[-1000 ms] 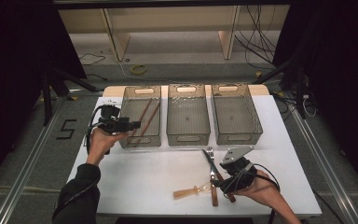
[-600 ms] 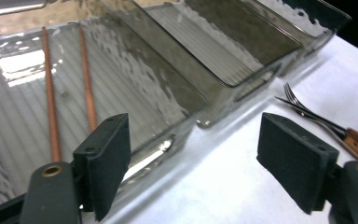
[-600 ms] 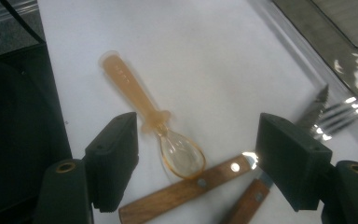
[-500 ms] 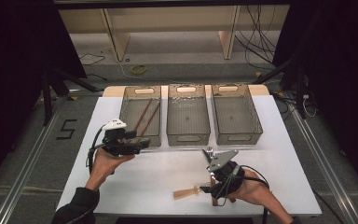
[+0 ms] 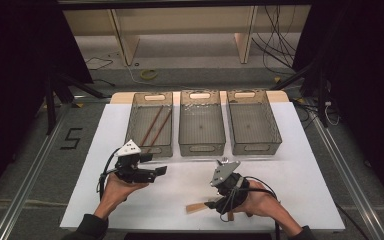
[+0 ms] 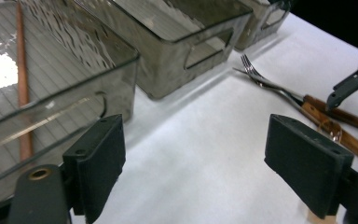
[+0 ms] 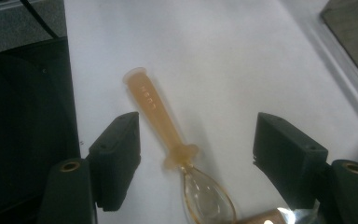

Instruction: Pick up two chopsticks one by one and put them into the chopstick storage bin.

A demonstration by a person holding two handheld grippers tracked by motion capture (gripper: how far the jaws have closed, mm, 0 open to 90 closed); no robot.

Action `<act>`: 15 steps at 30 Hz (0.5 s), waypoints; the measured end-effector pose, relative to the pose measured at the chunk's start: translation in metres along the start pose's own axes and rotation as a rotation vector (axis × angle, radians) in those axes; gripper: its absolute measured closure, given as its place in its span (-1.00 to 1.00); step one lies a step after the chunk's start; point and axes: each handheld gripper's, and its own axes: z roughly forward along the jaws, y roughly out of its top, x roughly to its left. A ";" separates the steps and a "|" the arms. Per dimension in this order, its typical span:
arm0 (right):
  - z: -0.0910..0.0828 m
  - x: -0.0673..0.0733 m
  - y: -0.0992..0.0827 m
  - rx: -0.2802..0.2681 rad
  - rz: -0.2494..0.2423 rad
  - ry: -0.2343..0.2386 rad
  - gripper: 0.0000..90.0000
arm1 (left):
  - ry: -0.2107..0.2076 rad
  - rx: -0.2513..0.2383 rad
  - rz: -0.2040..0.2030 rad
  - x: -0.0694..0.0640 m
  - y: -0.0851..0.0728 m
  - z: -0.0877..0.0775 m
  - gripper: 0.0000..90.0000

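While the amber spoon (image 7: 168, 126) lies flat on the white table (image 5: 290, 165), the right gripper (image 5: 220, 205) hangs over it with its jaws wide, one on each side of the handle and neither touching it. In the right gripper view the clear bowl of the spoon points toward the gripper and its handle points away. Just beside the spoon, two forks (image 6: 279, 91) with brown wooden handles lie together on the table, tines toward the three grey bins. Farther from the spoon, the left gripper (image 5: 152, 172) hovers near the left bin (image 5: 150, 145), its jaws having just been opening and now wide with nothing between them. Two brown chopsticks (image 5: 155, 125) lie in that bin.
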 end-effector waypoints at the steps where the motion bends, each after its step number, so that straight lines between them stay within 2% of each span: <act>1: 0.002 0.001 0.001 0.007 -0.005 0.004 -0.27 | -0.004 0.002 0.003 -0.001 -0.002 0.000 -0.57; 4: 0.009 0.004 0.004 0.021 -0.024 0.022 -0.27 | 0.001 0.003 0.028 -0.003 -0.006 -0.001 -0.59; 8: 0.015 0.005 0.009 0.030 -0.032 0.037 -0.26 | 0.002 -0.013 0.026 -0.004 -0.009 -0.002 -0.59; 15: 0.024 0.007 0.014 0.054 -0.053 0.052 -0.21 | 0.012 -0.019 0.045 -0.009 -0.015 -0.004 -0.60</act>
